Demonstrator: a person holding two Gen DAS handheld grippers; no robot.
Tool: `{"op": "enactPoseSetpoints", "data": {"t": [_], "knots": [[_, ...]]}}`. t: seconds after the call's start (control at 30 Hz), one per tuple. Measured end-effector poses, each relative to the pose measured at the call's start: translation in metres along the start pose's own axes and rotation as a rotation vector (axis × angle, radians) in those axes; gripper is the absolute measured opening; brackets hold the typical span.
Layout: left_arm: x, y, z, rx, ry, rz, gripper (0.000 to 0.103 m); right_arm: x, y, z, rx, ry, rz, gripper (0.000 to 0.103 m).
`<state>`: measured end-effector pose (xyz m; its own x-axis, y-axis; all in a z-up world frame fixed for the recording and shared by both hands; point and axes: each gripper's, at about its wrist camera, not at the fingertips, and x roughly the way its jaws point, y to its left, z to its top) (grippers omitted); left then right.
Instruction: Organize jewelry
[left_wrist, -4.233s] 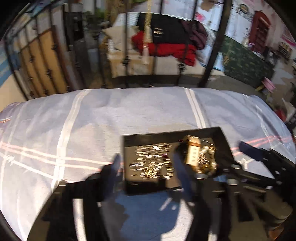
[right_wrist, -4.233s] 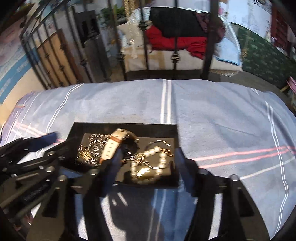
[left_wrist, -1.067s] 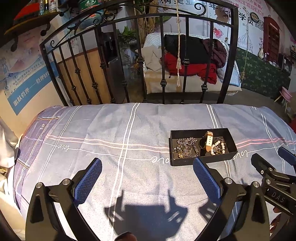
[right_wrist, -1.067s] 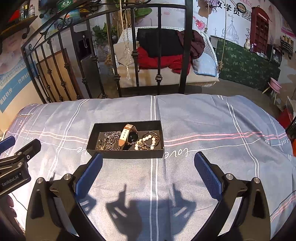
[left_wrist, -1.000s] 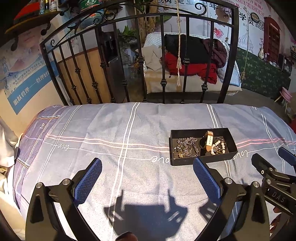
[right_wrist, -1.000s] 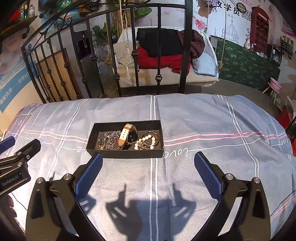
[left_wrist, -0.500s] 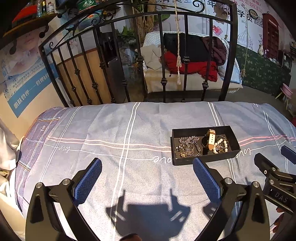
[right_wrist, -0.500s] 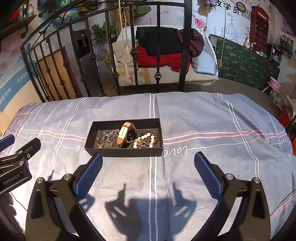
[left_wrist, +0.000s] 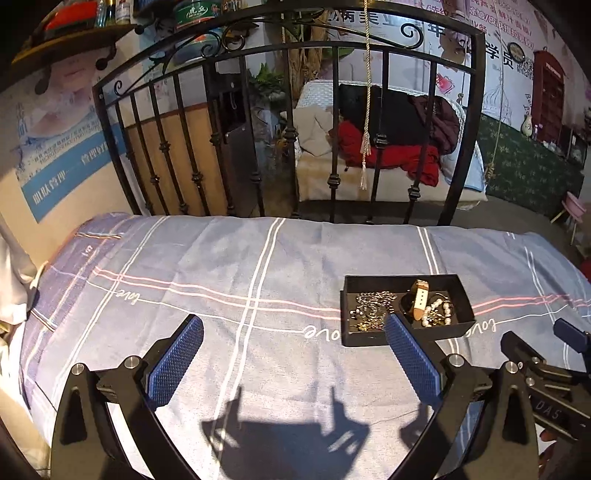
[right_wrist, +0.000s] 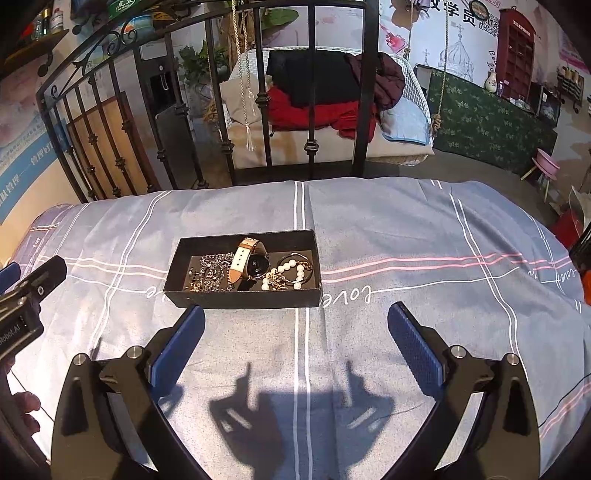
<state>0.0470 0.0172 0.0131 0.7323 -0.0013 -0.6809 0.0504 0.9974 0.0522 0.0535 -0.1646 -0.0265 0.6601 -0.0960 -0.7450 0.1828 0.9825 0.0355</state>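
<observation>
A black jewelry tray (right_wrist: 243, 297) lies on the bed; it also shows in the left wrist view (left_wrist: 402, 284). In it lie a tangled chain necklace (right_wrist: 208, 273), a watch with a pale strap (right_wrist: 245, 260) and a pearl bracelet (right_wrist: 286, 275). My right gripper (right_wrist: 295, 332) is open and empty, held above the bed just in front of the tray. My left gripper (left_wrist: 293, 343) is open and empty, to the left of the tray, its right finger (left_wrist: 413, 354) overlapping the tray's near edge in view.
The bed has a grey-blue plaid sheet (right_wrist: 406, 258) and a black iron rail (right_wrist: 314, 110) at the far end. Beyond it is a couch with red and black clothes (right_wrist: 317, 96). A pink stool (right_wrist: 546, 162) stands at right.
Both grippers have pulled back and up from the tray, where they were close over the jewelry 4.2 s ago. In the last second they drifted slightly higher. The jewelry stays in the tray.
</observation>
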Motion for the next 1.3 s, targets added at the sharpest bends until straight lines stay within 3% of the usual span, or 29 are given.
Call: {"op": "enactPoseSetpoints", "data": {"t": [1.3], "knots": [[0.003,-0.011,-0.003,0.062,0.035,-0.027,0.097,-0.003,0.005,0.004,-0.003,-0.009,0.004,0.098]]}}
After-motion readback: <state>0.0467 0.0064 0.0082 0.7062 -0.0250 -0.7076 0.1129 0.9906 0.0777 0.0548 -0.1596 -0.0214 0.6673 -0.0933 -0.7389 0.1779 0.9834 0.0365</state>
